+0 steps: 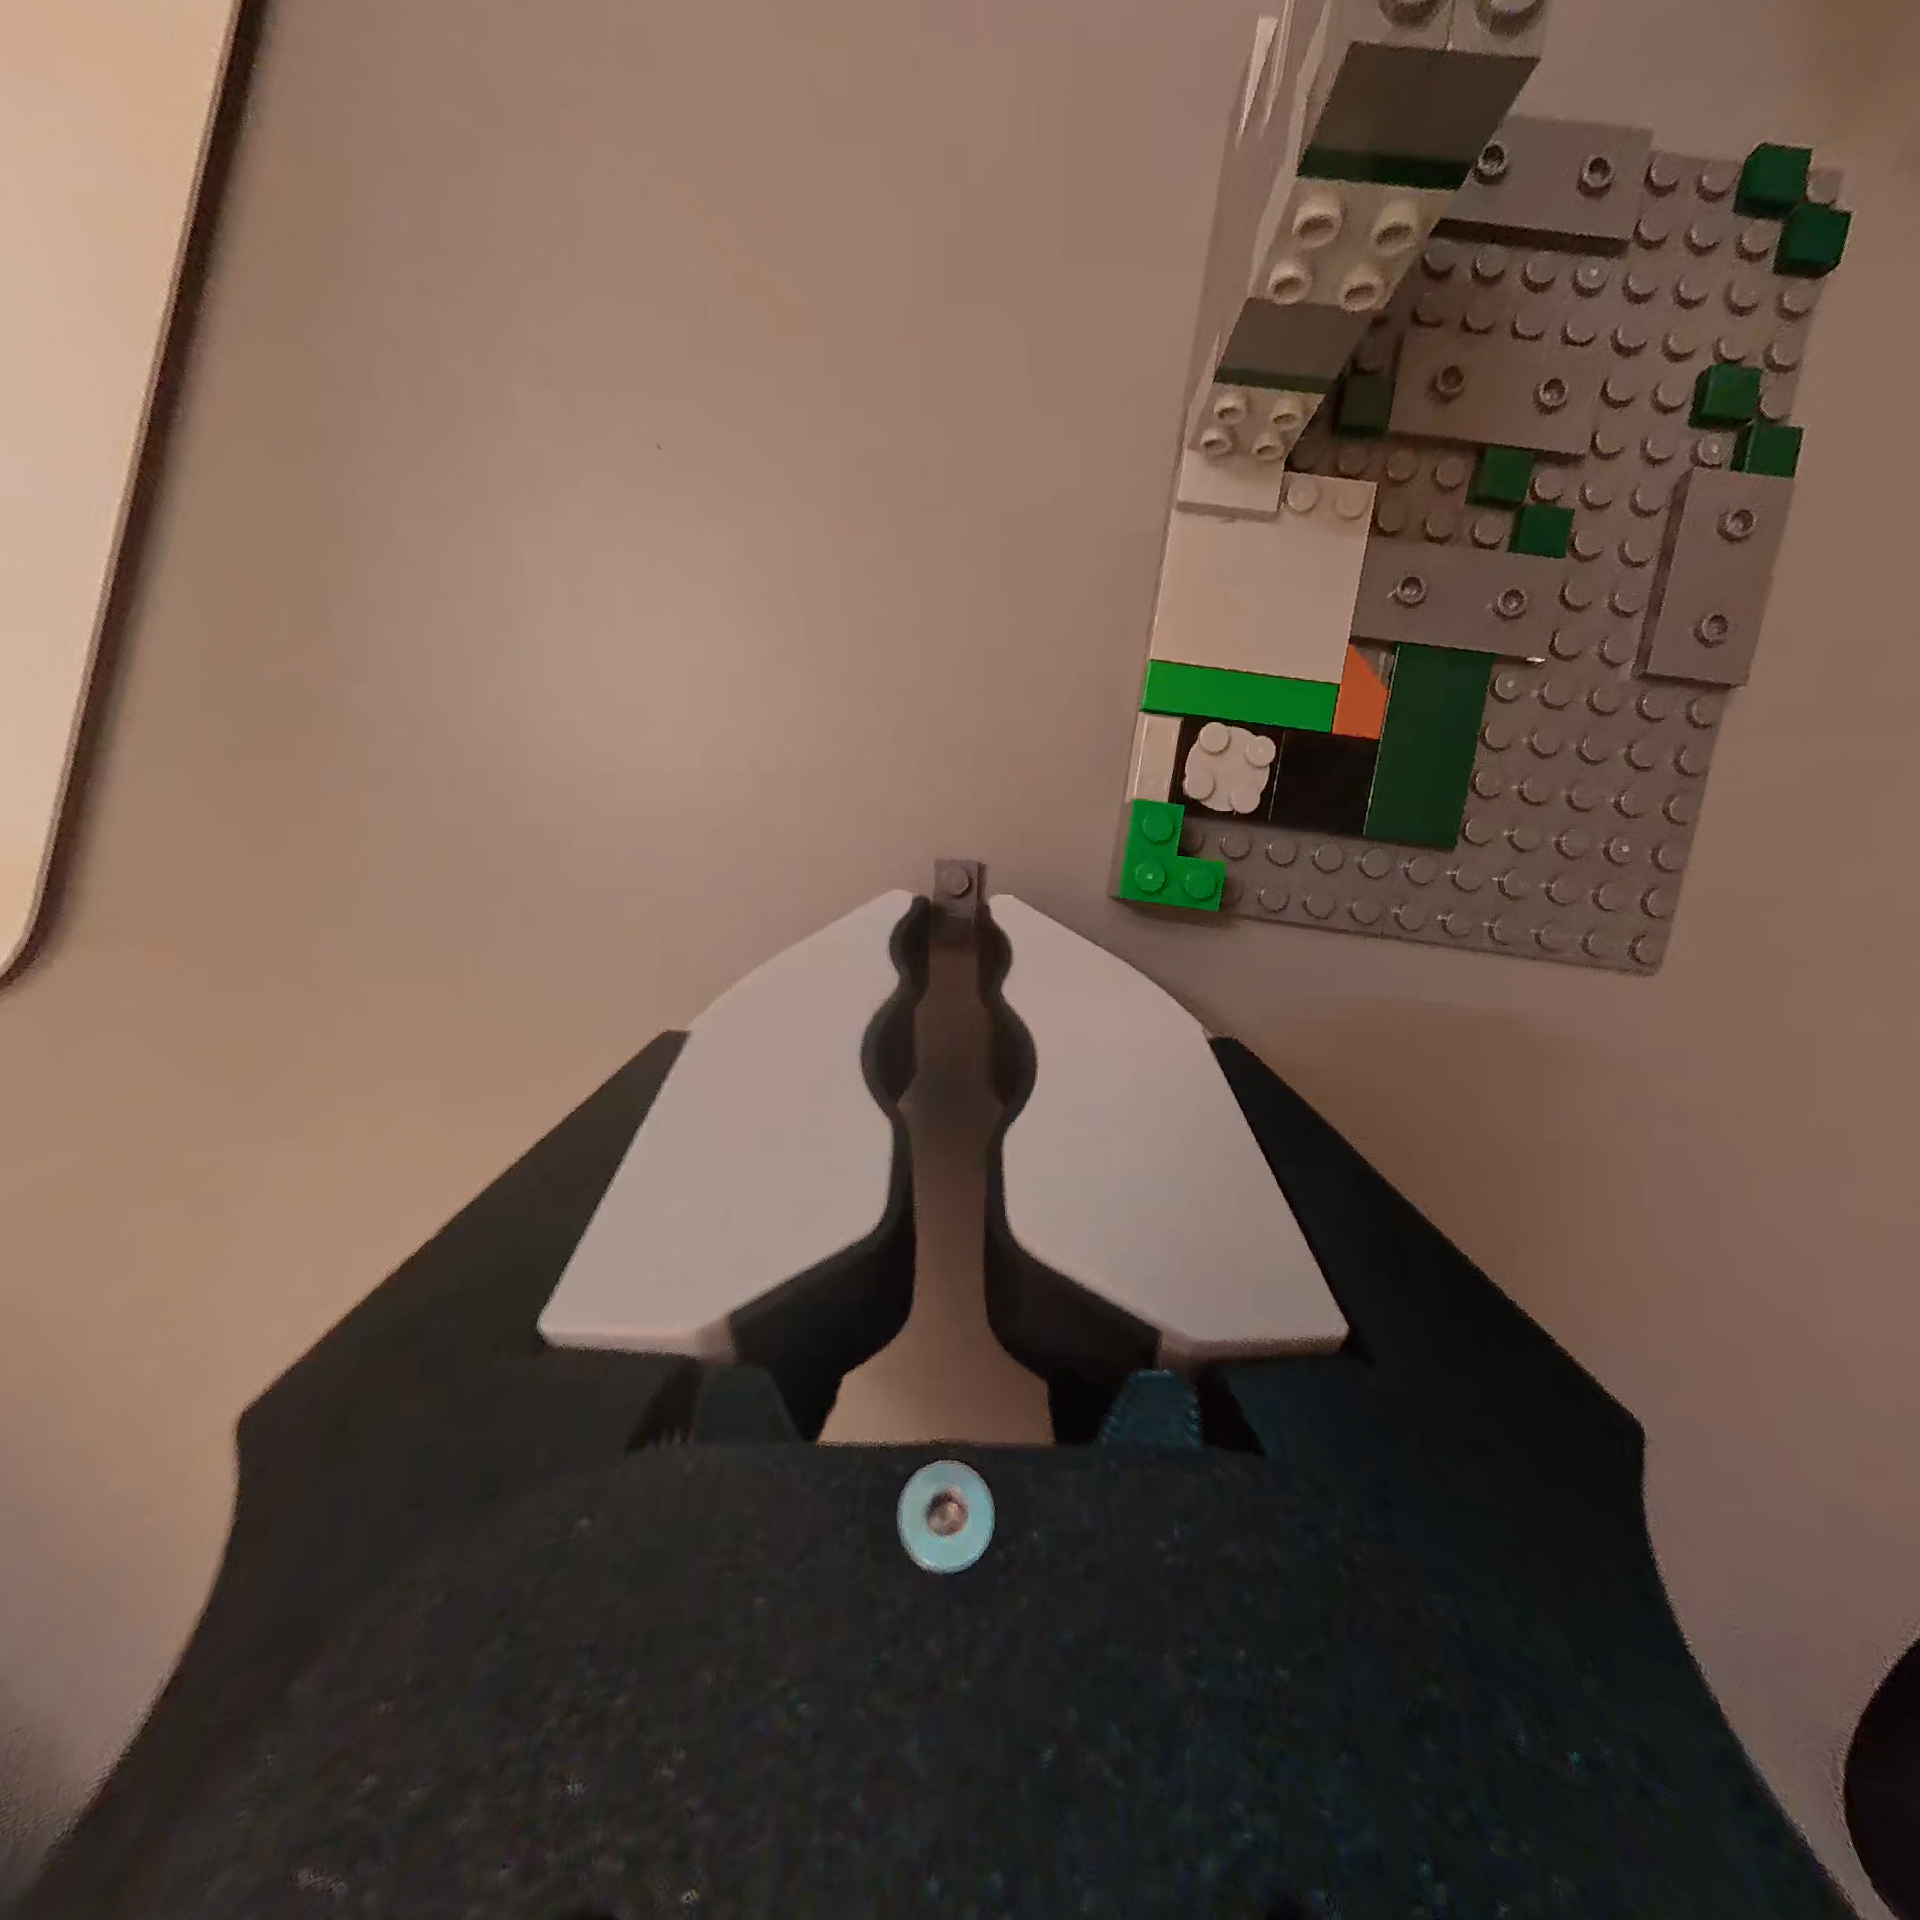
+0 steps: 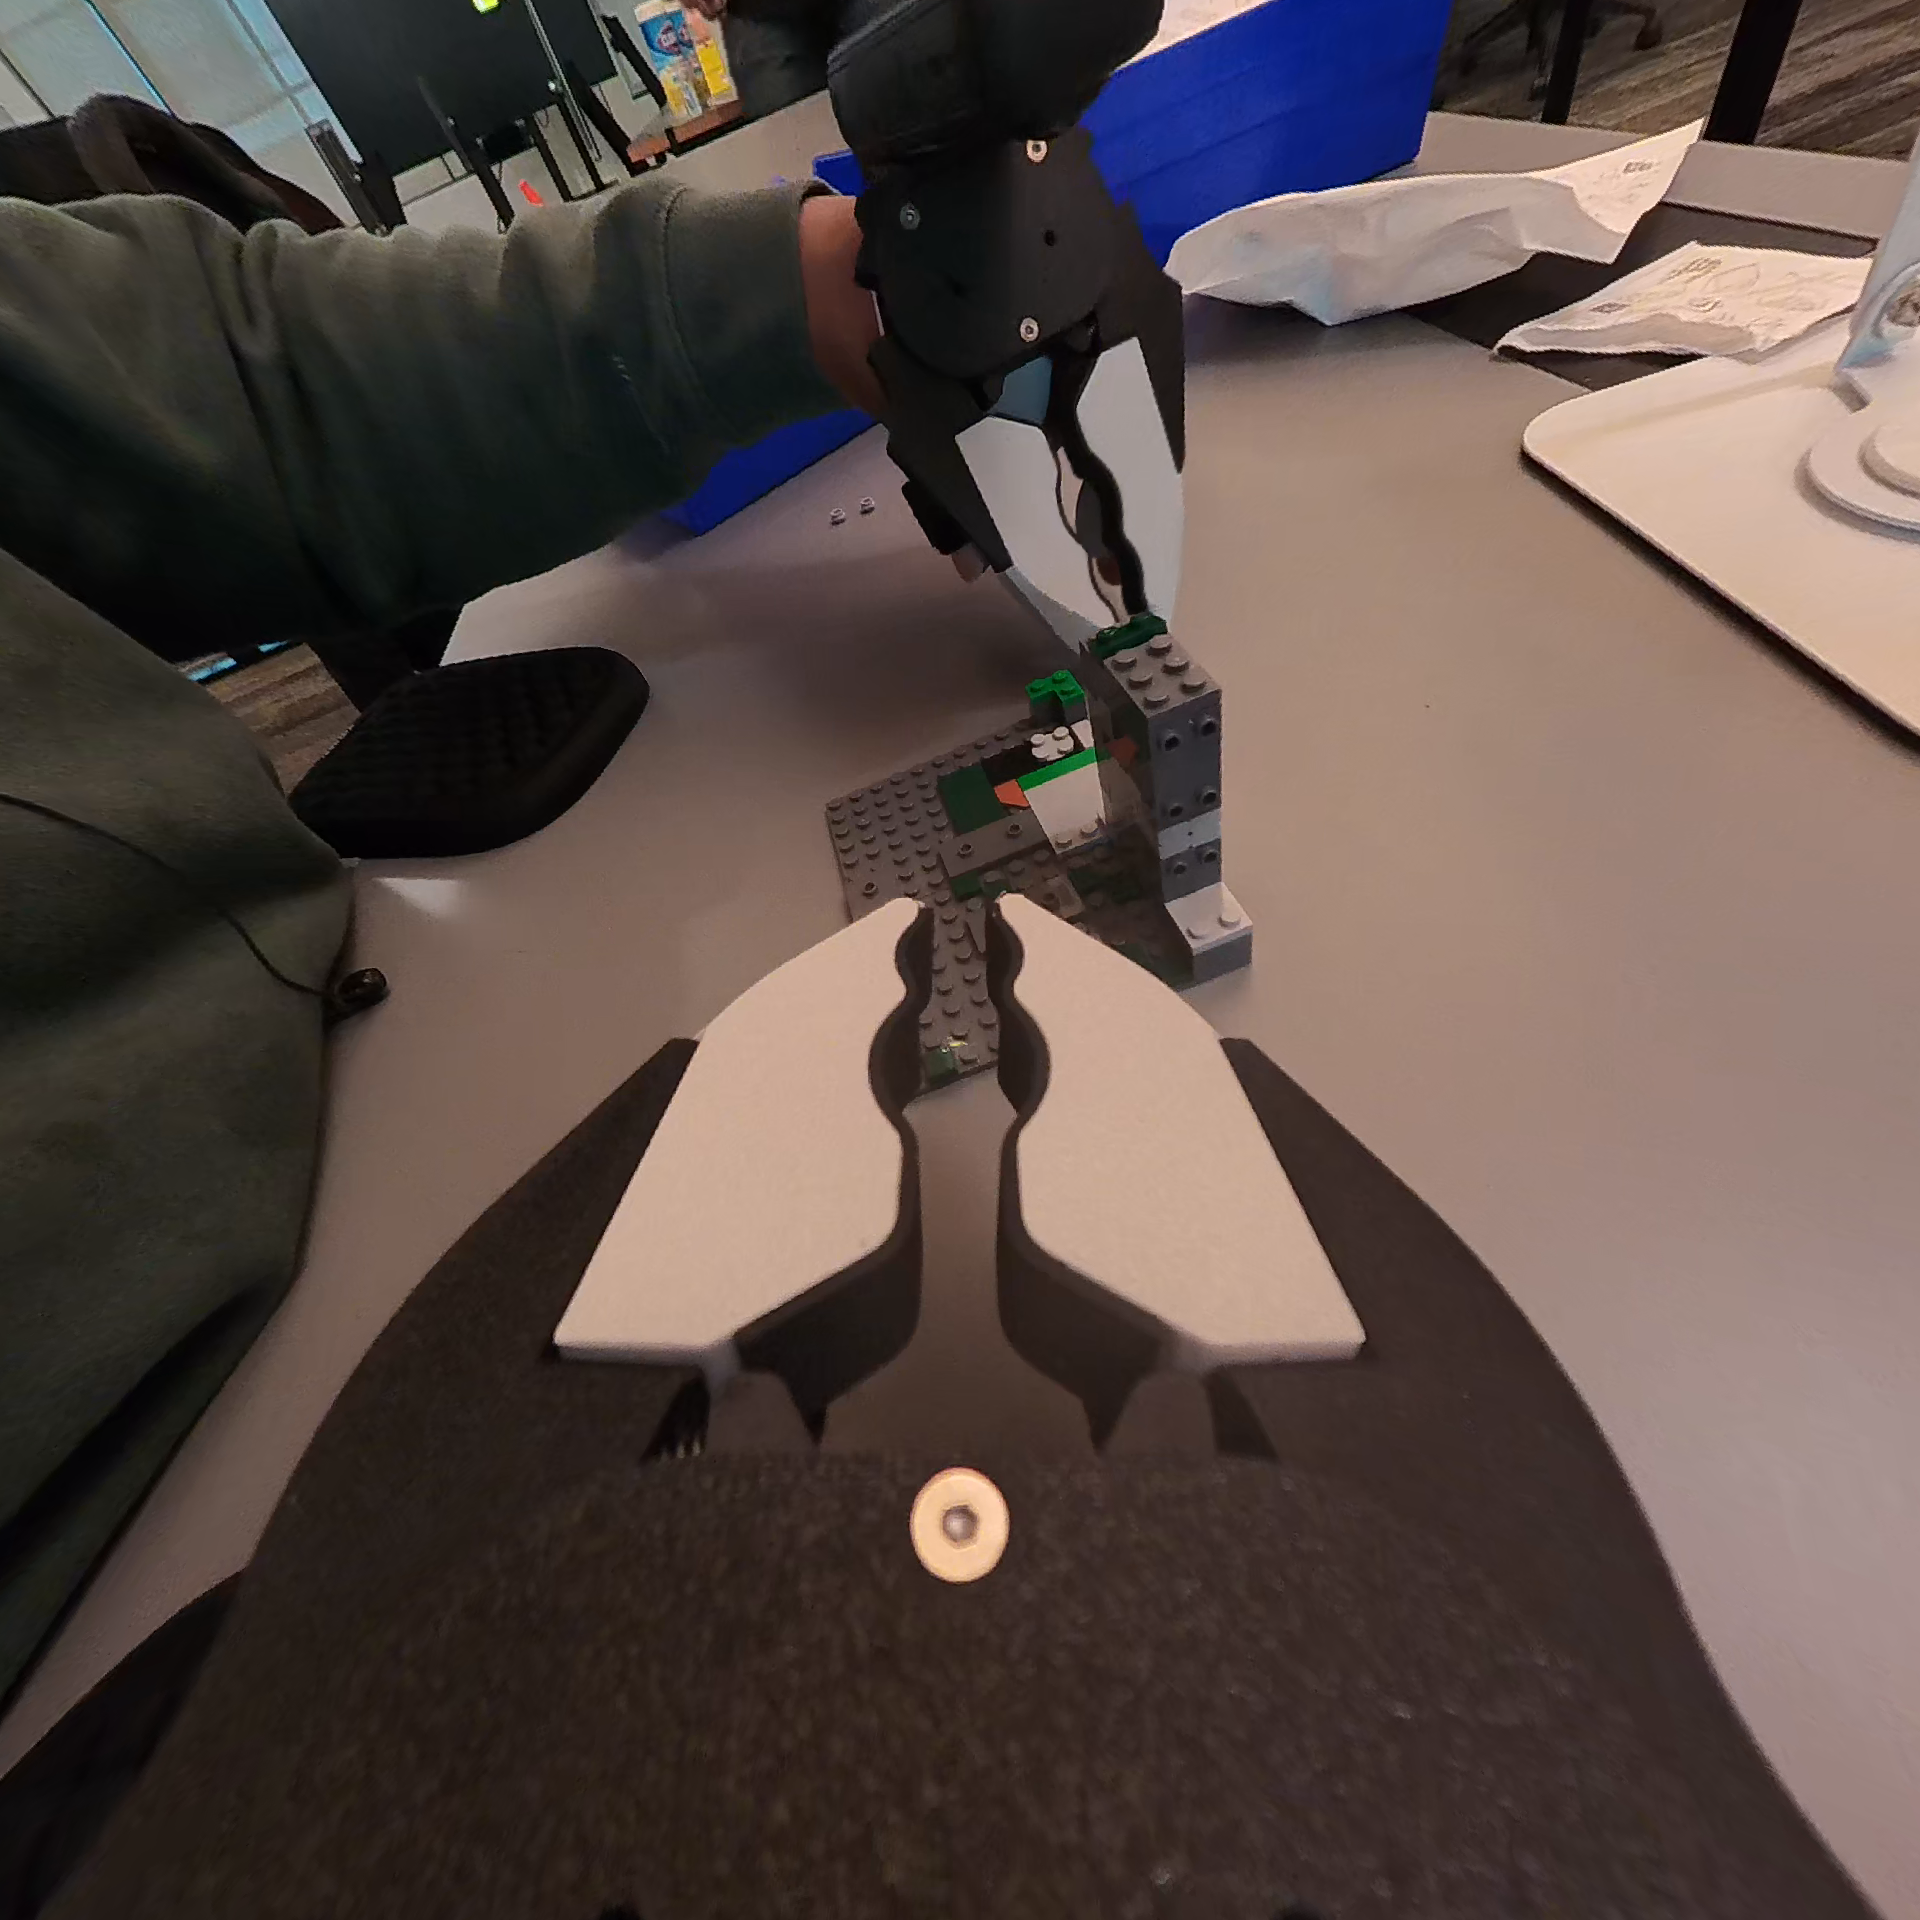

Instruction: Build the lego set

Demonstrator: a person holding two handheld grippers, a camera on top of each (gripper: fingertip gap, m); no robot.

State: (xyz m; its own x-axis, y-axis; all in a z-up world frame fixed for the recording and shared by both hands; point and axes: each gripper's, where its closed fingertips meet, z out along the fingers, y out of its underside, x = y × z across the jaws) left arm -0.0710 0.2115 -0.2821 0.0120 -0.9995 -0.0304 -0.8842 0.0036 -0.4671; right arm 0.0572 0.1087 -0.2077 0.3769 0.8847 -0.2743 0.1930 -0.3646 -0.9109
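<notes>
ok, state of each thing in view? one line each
left gripper: shut on small grey piece, held above the table
right gripper: slightly open, empty, fingers apart just over the baseplate
baseplate: flat on the table, partly built
grey tower: upright at the baseplate's edge
blue bin: on the table behind the build

Office or lab workspace. Large smooth grey table, more desks on black legs behind it, patterned carpet floor, a big dark screen at the back, cleaning-wipe tubs, a blue plastic bin.
</notes>
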